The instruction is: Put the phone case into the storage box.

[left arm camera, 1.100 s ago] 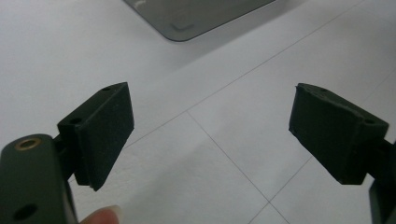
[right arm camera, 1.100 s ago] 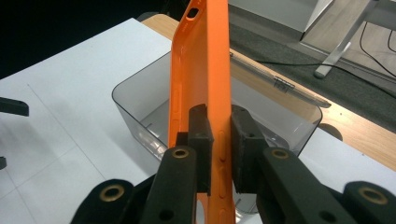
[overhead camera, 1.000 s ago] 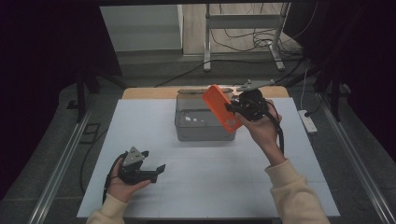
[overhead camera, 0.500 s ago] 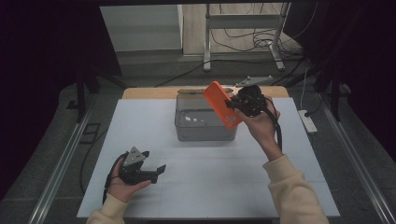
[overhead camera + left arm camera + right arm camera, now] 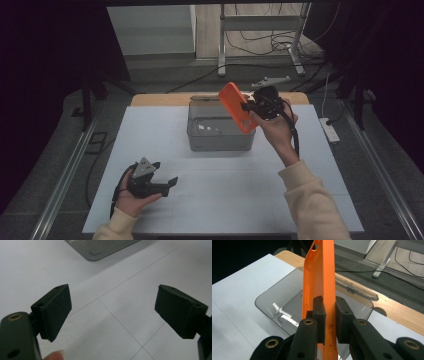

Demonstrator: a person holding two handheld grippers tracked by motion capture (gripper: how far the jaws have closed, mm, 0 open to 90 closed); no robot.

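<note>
The right gripper (image 5: pixel 329 320) pinches an orange phone case (image 5: pixel 319 282) by one thin edge above the clear plastic box (image 5: pixel 220 134), so it could twist loose and miss; the left gripper (image 5: pixel 112 312) rests open on the table (image 5: pixel 240 200).

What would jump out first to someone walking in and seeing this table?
The bright orange plastic phone case stands out at once: the right gripper holds it clamped by one edge, lifted above the clear plastic box at the far middle of the white table. Near the table's front left corner, the left gripper rests low in a hand, jaws wide apart with nothing between them.
</note>
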